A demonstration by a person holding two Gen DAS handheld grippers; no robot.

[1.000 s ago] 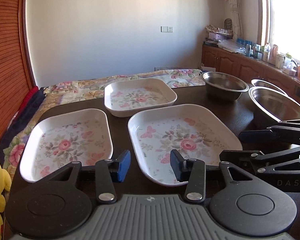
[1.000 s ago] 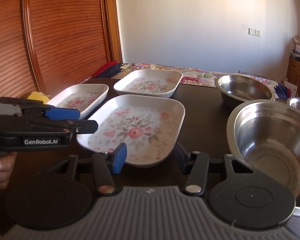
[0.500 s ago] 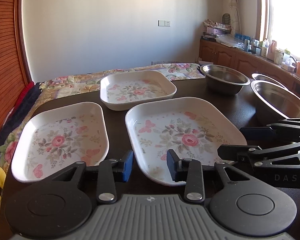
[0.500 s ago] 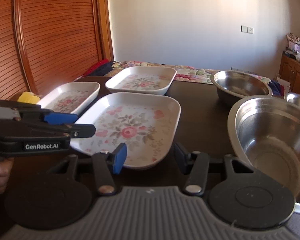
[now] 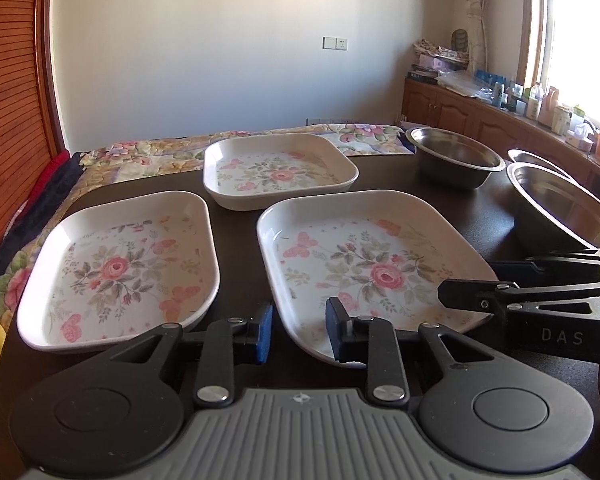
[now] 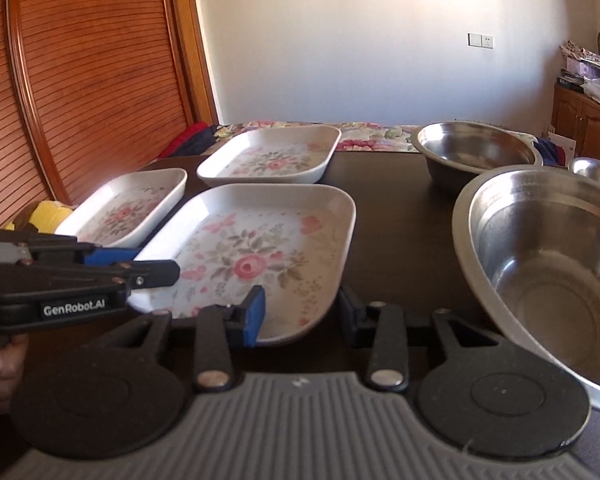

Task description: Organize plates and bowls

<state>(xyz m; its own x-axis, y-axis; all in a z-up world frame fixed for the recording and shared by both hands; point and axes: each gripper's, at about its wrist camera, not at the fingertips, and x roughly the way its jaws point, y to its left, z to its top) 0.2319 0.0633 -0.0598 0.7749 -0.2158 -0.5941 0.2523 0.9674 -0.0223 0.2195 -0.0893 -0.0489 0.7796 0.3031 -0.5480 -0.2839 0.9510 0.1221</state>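
Three white floral plates lie on a dark table (image 5: 236,224): a large near one (image 5: 368,264) (image 6: 260,248), a left one (image 5: 120,268) (image 6: 128,208) and a far one (image 5: 278,170) (image 6: 272,158). Three steel bowls stand at the right: a big near one (image 6: 548,264) (image 5: 564,204), a far one (image 6: 476,154) (image 5: 454,154) and a small one (image 6: 598,170). My left gripper (image 5: 299,330) is open, at the near plate's front left corner. My right gripper (image 6: 302,312) is open, at the same plate's front edge. Both are empty.
A floral cloth (image 5: 148,156) covers the table's far end. A wooden slatted door (image 6: 84,88) stands at the left. A cluttered wooden counter (image 5: 500,112) runs along the right under a window. A yellow object (image 6: 48,214) sits at the table's left edge.
Both grippers have dropped slightly and moved closer to the near plate's front edge. Both stay open. Plates and bowls have not moved.
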